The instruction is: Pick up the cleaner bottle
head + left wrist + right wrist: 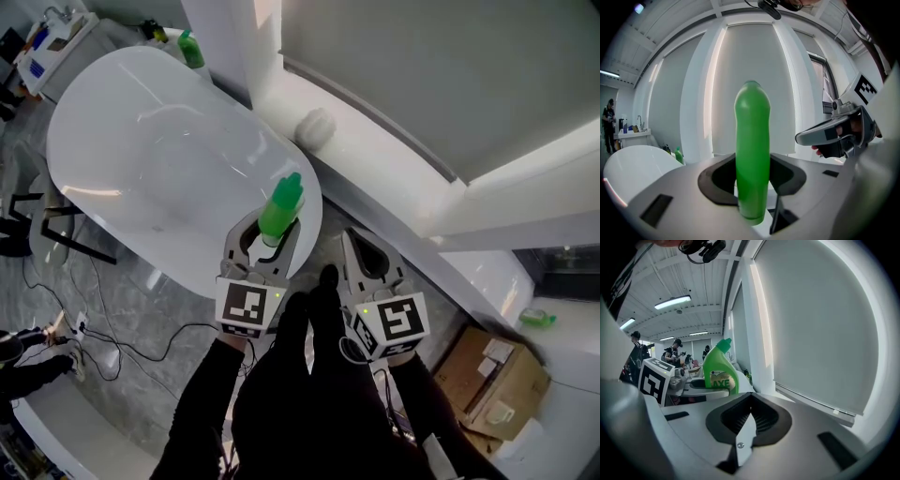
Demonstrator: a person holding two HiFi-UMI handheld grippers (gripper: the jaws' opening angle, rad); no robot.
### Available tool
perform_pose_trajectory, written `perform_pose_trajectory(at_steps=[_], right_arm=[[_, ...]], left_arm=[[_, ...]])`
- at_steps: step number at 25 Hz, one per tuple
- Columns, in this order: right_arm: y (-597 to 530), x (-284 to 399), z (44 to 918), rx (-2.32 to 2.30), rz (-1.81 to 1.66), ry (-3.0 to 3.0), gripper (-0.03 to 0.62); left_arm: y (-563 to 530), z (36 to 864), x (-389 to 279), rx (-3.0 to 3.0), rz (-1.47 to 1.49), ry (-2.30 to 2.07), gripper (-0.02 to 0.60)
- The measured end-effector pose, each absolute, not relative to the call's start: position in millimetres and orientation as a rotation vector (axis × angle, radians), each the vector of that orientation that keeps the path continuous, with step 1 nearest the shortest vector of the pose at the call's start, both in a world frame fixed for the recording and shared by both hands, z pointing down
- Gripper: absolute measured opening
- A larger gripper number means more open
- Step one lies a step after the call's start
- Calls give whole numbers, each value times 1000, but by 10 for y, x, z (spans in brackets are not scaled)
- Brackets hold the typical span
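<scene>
The green cleaner bottle (280,208) stands upright between the jaws of my left gripper (272,232), lifted over the near rim of the white bathtub (141,141). In the left gripper view the bottle (752,154) fills the middle and the dark pads (719,180) press on both its sides. My right gripper (354,242) hangs just right of it, jaws together with nothing between them. The right gripper view shows its own jaws (749,414) shut, and the bottle (720,372) with its label to the left, in the left gripper (670,380).
A second green bottle (190,47) stands at the tub's far end. A white round object (316,127) rests on the window sill. A cardboard box (487,375) sits on the floor at right, cables (103,342) trail at left. People stand far back (675,352).
</scene>
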State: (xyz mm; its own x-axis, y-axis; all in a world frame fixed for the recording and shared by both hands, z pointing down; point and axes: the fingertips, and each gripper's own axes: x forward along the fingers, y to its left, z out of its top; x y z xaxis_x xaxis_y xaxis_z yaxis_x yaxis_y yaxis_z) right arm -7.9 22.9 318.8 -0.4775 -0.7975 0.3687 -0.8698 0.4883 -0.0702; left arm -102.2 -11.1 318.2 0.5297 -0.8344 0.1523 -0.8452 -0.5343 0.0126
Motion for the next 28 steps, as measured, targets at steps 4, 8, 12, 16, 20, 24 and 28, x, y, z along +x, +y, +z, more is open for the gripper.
perform_pose_trajectory(at_steps=[4, 8, 12, 16, 20, 24, 28], right_arm=[[281, -88, 3191, 1403, 346, -2456, 5], [310, -103, 3172, 1396, 337, -2457, 5], [312, -62, 3170, 1395, 329, -2457, 5], [306, -61, 3136, 1394, 314, -2463, 5], [300, -77, 3140, 1364, 287, -2477, 5], [287, -112, 3098, 1351, 289, -2480, 5], [284, -148, 3091, 1332, 290, -2504, 5]], left_arm=[[-62, 3183, -1022, 2673, 190, -1470, 184], [-19, 3191, -1016, 2673, 185, -1466, 184], [-11, 3213, -968, 2670, 184, -1460, 184], [-24, 3197, -955, 2674, 176, -1460, 184], [-47, 3181, -949, 2671, 162, -1467, 184], [-50, 3125, -966, 2671, 142, -1478, 184], [-46, 3113, -1004, 2667, 147, -1490, 184]])
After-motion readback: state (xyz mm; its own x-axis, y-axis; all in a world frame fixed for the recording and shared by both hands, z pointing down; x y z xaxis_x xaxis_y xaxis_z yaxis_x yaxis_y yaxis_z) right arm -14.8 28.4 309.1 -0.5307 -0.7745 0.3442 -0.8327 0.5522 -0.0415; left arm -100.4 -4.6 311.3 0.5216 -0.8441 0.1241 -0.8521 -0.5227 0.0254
